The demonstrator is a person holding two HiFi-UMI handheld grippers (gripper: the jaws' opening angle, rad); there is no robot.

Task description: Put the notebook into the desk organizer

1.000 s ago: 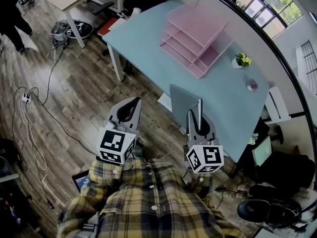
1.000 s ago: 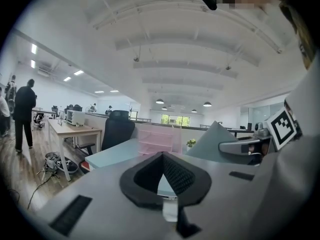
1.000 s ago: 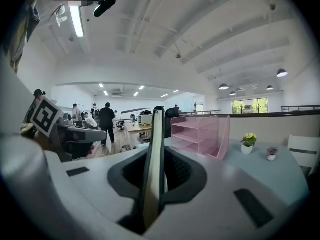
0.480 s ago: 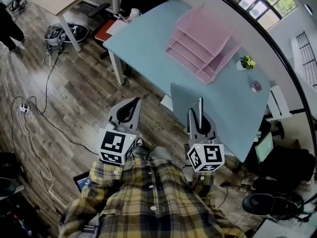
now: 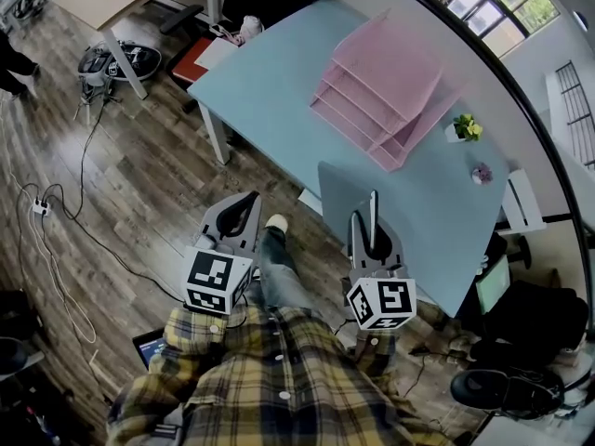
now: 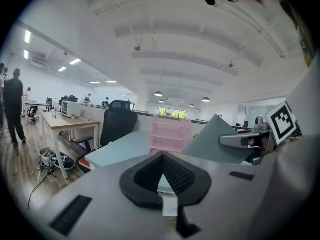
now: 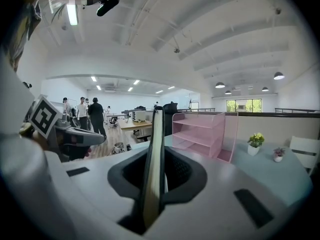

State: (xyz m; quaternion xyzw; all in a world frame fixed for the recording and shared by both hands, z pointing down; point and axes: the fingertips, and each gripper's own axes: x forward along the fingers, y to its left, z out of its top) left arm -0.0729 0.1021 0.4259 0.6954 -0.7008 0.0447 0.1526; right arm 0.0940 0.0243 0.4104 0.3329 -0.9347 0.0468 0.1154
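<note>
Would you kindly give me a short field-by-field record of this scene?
Right gripper: shut on the notebook, which stands on edge
Left gripper: shut, empty
Desk organizer: pink, tiered, on the light blue table; trays appear empty
Task state: notebook apart from the organizer, not yet inserted
Also on table: small potted plant beside the organizer

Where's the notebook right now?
In the head view it's right of centre: the notebook stands on edge in the right gripper's jaws, by the blue table's near edge, short of the pink desk organizer.
</note>
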